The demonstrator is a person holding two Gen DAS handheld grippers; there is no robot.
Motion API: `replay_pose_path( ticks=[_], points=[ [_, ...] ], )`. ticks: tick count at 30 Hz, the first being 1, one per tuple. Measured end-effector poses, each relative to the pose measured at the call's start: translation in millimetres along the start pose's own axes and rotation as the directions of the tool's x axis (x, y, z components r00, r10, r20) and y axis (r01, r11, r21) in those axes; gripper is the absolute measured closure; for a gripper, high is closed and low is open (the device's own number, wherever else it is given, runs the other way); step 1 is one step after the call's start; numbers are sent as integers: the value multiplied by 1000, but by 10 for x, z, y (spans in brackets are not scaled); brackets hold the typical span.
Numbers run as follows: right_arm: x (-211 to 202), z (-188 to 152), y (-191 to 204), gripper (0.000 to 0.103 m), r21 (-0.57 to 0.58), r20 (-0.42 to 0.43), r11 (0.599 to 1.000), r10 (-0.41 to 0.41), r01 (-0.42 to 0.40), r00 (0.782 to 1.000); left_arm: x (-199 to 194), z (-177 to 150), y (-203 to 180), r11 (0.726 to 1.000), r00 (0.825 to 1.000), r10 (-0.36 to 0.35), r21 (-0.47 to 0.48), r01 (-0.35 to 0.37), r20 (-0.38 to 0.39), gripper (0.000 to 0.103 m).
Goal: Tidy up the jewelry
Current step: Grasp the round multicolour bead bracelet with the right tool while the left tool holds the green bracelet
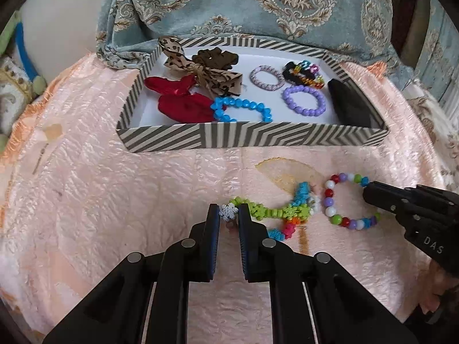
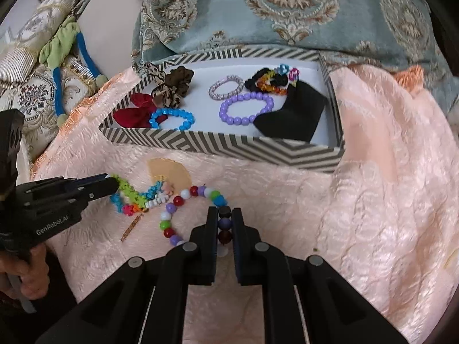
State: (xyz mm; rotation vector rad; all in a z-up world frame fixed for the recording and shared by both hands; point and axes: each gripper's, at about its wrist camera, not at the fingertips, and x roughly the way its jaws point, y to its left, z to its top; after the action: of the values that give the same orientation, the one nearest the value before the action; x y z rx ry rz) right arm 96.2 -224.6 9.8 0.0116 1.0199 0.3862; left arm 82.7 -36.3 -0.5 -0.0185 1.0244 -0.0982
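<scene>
A striped tray (image 1: 252, 137) (image 2: 229, 146) on the peach cloth holds a blue bead bracelet (image 1: 241, 109), a purple bead bracelet (image 1: 304, 100), hair ties, bows and a black pouch (image 1: 350, 103). In front of it lie a colourful snowflake bracelet (image 1: 275, 212) (image 2: 134, 197) and a multicolour bead bracelet (image 1: 344, 200) (image 2: 183, 200). My left gripper (image 1: 229, 215) (image 2: 113, 185) is shut on the snowflake bracelet's left end. My right gripper (image 2: 224, 215) (image 1: 370, 192) is shut on the multicolour bead bracelet's right side. Both bracelets rest on the cloth.
A blue-gold patterned cushion (image 1: 258, 5) (image 2: 287, 14) stands right behind the tray. A green and blue cord (image 2: 60, 57) lies at the far left on other fabric. A yellow patch (image 1: 289, 172) marks the cloth by the bracelets.
</scene>
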Motion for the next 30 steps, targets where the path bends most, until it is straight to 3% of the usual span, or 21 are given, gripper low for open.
replay_pose_path(
  ticks=[7,17,30],
  points=[
    [47,-27,71,94,-15,-15,1000,-22,22,1000,8,-14,-17,997,998,67,26,-67,8,103],
    [19,-39,47,94,13,17,999,-29,29,999,21,-17,-10,997,997,76,26,-76,7,103],
    [68,-60,71,94,4,-9,999,-48,48,999,33,-21,-9,996,996,85,26,-85,5,103]
  ],
)
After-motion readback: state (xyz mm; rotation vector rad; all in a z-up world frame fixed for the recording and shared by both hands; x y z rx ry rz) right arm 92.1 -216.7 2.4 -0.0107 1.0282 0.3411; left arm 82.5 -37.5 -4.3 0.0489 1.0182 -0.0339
